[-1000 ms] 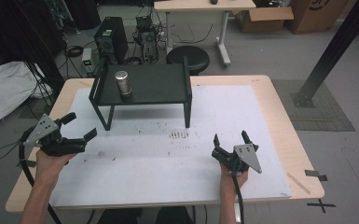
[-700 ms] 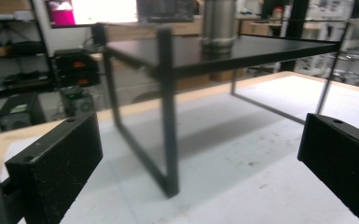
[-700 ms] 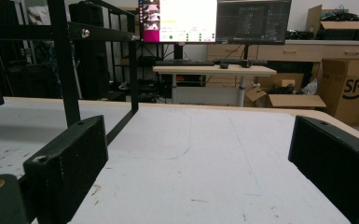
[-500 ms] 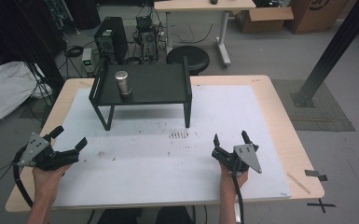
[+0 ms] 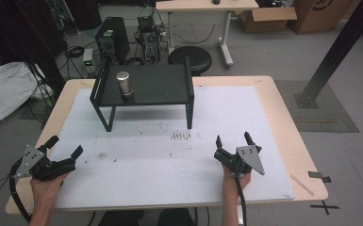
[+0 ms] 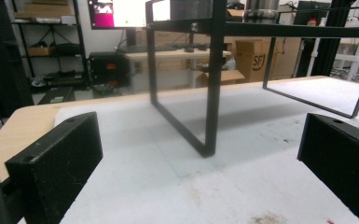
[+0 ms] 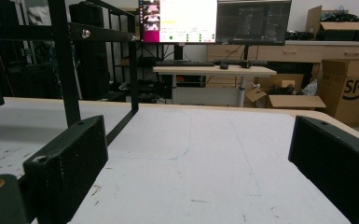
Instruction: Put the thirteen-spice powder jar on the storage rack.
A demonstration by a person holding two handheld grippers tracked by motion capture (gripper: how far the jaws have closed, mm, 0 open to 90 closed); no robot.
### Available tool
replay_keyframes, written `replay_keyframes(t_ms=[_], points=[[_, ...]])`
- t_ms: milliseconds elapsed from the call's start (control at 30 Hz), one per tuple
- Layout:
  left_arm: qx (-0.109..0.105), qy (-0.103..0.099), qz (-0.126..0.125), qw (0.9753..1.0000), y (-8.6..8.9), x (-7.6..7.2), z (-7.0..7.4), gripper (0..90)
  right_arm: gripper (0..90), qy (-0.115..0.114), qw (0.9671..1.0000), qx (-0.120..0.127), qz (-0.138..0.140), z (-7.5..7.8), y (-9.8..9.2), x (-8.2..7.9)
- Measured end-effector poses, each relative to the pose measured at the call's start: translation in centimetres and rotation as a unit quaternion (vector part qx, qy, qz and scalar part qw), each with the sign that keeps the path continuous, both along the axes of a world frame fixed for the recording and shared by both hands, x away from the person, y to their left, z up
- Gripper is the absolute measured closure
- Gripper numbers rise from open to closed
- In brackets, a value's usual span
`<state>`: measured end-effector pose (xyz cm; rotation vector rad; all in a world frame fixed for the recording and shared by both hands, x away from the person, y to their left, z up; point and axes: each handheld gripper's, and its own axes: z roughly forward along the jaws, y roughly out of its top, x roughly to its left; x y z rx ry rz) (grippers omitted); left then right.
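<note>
Left tongs (image 5: 65, 146) agape | right tongs (image 5: 233, 139) agape | canister (image 5: 124, 84) on rack (image 5: 160, 87), top cropped in left gripper view

Open white mat (image 5: 169, 160) lies ahead; only the black stand (image 5: 144, 89) blocks passage.

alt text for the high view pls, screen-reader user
A person's two hands hold open two-jaw grippers low over a white mat on a wooden table, the left gripper near the left edge, the right gripper right of centre. Beyond them a black metal rack carries a small metal cylinder, upright.
</note>
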<state>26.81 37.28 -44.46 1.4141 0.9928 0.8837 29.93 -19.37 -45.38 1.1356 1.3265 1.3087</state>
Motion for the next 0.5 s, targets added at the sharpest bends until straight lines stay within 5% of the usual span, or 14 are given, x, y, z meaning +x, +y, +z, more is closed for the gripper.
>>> replay_keyframes(t_ms=[167,500], points=[[0.0,0.002,0.008,1.0,-0.02,-0.17,-0.62,0.3,4.3,0.0,1.0,0.0,0.0,0.0,0.0,0.0],[0.013,-0.026,0.02,0.9994,-0.35,-0.77,-0.81,0.5,4.3,0.0,1.0,-0.001,0.0,0.0,0.02,-0.01]])
